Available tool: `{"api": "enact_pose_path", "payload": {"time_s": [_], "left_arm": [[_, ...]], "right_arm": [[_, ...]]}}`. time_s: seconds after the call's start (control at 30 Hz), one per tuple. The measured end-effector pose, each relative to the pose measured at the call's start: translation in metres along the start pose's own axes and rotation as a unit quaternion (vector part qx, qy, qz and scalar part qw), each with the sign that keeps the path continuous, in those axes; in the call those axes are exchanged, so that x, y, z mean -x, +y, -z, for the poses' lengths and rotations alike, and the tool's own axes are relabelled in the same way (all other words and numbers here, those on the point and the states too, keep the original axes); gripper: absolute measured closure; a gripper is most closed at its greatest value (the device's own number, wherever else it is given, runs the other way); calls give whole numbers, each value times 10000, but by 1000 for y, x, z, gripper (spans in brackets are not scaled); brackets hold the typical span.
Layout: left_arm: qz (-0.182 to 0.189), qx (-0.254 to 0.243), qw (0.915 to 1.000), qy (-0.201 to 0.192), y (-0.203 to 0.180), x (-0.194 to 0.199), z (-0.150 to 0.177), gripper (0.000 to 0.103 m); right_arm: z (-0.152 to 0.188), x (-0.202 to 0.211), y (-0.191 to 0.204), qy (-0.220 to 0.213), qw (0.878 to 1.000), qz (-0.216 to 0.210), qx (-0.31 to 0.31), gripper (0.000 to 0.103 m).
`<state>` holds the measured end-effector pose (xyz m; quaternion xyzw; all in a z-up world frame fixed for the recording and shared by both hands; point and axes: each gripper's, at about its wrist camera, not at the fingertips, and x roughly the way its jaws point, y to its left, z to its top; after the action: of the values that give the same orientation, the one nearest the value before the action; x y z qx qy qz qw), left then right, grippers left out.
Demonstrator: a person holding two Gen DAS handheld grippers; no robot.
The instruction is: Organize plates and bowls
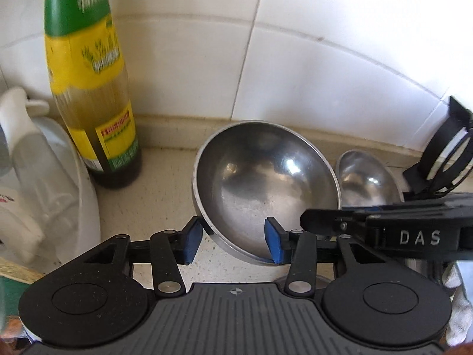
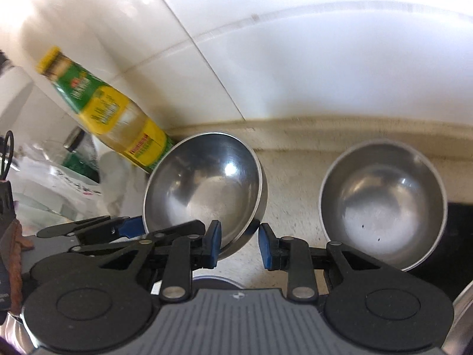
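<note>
A steel bowl [image 1: 266,177] [image 2: 204,183] is tilted up off the counter, its inside facing me. My left gripper [image 1: 233,241] is shut on its near rim: one blue pad lies on the outer wall and the other inside. Its fingers [image 2: 130,227] show at the bowl's left edge in the right wrist view. My right gripper [image 2: 241,245] is open and straddles the bowl's lower edge; the right pad stands just off the metal. A second steel bowl [image 2: 381,207] [image 1: 366,180] sits upright on the counter to the right.
A tall green and yellow bottle [image 1: 94,88] [image 2: 118,118] stands by the tiled wall, left of the bowls. White dishes [image 1: 85,195] and clear plastic crowd the far left. A black surface [image 2: 458,236] borders the speckled counter [image 1: 165,177] on the right.
</note>
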<state>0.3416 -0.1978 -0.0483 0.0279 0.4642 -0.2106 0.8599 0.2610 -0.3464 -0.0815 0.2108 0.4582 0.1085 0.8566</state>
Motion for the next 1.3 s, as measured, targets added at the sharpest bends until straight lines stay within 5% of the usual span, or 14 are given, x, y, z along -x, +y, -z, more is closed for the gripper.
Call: {"api": "enact_pose_path", "payload": {"time_s": [0.4,1.0,1.3], "left_arm": [[212,-236,9988,-373,-19,66,22,46],[180,-347,9988,299,-25,51,61,44],[199,-358,9992,12,-28,58,39,39]], "right_arm": [[27,61,24,-126,9997,-46,215,72],[68,36,13,787,9969,59,8,69],[56,80,-14,184,9994,285,-113,68]]}}
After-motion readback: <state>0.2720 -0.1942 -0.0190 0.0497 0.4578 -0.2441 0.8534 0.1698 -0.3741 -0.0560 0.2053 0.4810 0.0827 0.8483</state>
